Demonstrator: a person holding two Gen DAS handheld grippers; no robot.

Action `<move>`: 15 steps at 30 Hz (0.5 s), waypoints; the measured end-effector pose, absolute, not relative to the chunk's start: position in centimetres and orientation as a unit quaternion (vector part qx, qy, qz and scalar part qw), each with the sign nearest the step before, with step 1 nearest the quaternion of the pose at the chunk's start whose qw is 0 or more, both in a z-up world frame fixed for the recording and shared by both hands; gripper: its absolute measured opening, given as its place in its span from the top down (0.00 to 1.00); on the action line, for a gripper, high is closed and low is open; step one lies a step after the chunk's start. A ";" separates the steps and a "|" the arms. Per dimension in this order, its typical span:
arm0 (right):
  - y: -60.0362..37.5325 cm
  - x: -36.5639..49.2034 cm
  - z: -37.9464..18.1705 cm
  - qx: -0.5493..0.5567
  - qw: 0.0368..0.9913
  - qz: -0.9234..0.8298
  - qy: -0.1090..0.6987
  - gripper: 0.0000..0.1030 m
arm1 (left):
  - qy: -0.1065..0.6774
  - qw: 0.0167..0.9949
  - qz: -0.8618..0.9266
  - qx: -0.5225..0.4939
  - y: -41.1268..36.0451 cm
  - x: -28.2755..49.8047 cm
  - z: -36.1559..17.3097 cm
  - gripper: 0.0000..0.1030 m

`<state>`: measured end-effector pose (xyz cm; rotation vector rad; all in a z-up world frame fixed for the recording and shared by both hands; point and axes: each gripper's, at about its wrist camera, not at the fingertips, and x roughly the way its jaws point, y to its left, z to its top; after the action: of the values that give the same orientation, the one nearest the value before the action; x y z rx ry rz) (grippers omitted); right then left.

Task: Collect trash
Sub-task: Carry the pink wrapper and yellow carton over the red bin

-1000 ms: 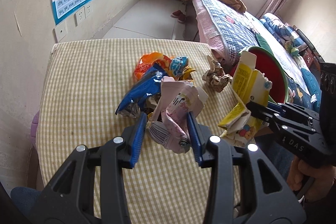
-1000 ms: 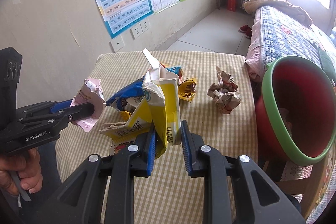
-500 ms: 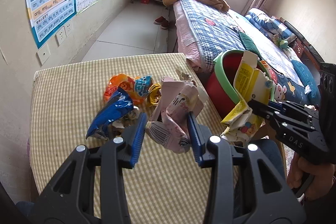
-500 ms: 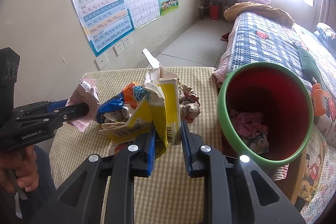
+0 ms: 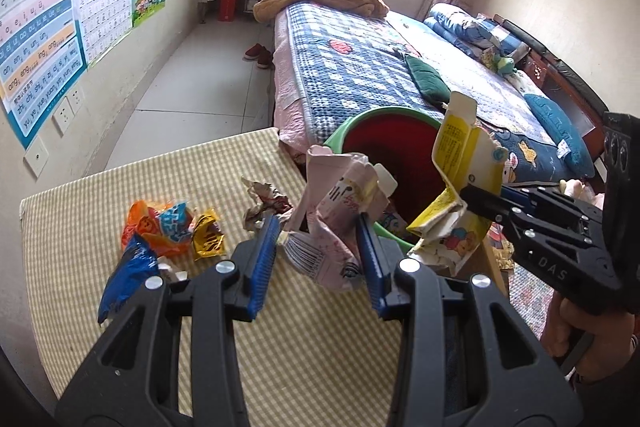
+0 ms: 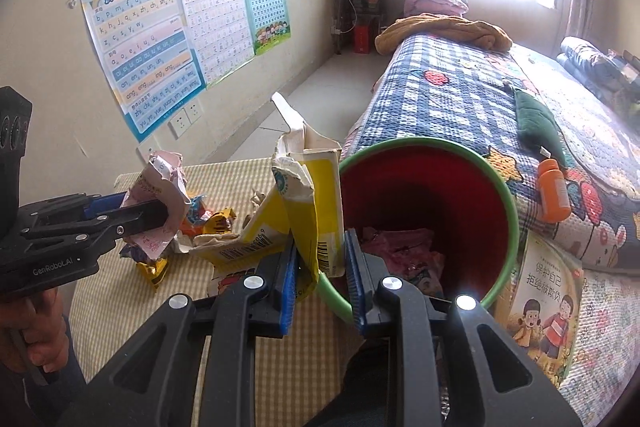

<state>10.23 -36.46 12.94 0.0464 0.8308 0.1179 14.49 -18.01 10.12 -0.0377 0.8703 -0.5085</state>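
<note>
My left gripper [image 5: 316,239] is shut on a crumpled pink wrapper [image 5: 340,203], held above the table's right edge. My right gripper [image 6: 320,259] is shut on a torn yellow carton [image 6: 316,195], held at the near rim of the red bin with a green rim [image 6: 508,195]. The bin holds some trash. In the left wrist view the carton [image 5: 460,163] hangs in front of the bin [image 5: 340,131]. A crumpled paper ball [image 5: 264,203], an orange and blue wrapper [image 5: 164,227], a yellow wrapper [image 5: 208,239] and a blue wrapper [image 5: 124,275] lie on the checked table [image 5: 80,195].
A bed with a blue checked quilt [image 6: 460,99] stands behind the bin. A children's book [image 6: 548,299] leans beside the bin. An orange bottle [image 6: 552,191] lies on the bed. Posters [image 6: 140,47] hang on the left wall.
Both grippers have moved right with their loads, from over the trash pile to the bin. The bin now fills more of the right wrist view.
</note>
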 end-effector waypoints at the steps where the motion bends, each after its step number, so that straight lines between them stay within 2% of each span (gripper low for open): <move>1: -37.1 10.3 13.1 0.024 0.914 0.052 0.402 0.79 | 0.416 0.875 -0.248 -0.016 -18.7 14.6 10.2 0.63; 15: -43.9 10.9 13.0 0.045 0.916 0.004 0.398 0.79 | 0.412 0.863 -0.291 -0.003 -26.0 16.8 10.7 0.63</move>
<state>10.91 -43.90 12.96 0.0926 0.8199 0.0073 16.76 -25.95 10.72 -0.0070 0.8644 -0.6109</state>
